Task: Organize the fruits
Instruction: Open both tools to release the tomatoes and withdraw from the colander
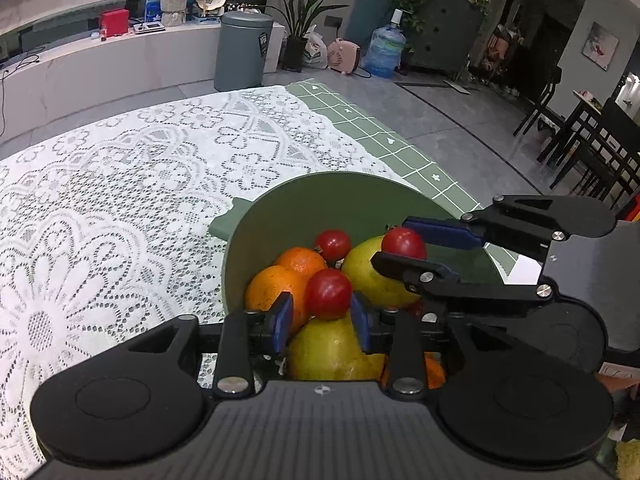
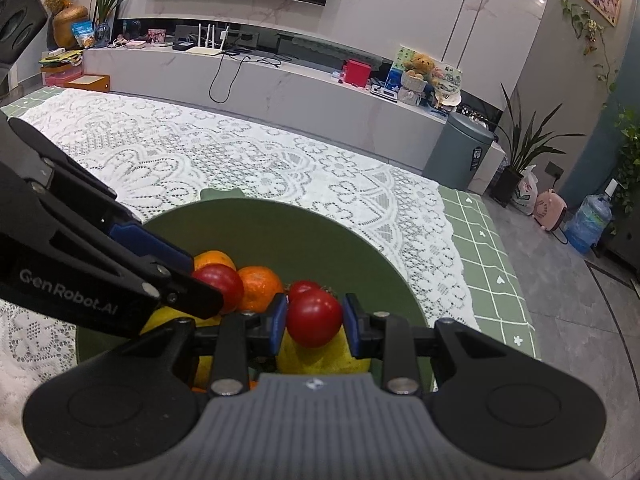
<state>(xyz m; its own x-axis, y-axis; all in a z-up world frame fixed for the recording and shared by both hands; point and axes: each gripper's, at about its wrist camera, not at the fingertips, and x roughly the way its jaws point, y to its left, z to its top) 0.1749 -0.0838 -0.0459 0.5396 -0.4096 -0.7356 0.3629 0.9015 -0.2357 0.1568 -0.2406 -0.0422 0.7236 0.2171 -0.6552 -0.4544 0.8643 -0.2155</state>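
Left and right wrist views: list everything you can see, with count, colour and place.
bowl: one, green, on the lace cloth
tomatoes: three, red, atop the fruit pile
oranges: at least two, orange, in the bowl
pears: two, yellow-green, under the tomatoes
lace cloth: one, white, over the checked mat
checked mat: one, green, beneath the cloth
bin: one, grey, on the floor beyond
left gripper: black, blue pads, around one of them, grip unclear
right gripper: black, blue pads, shut on one tomato

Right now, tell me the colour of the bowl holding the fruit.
Olive green bowl, plain, no pattern; clearest in the right wrist view.
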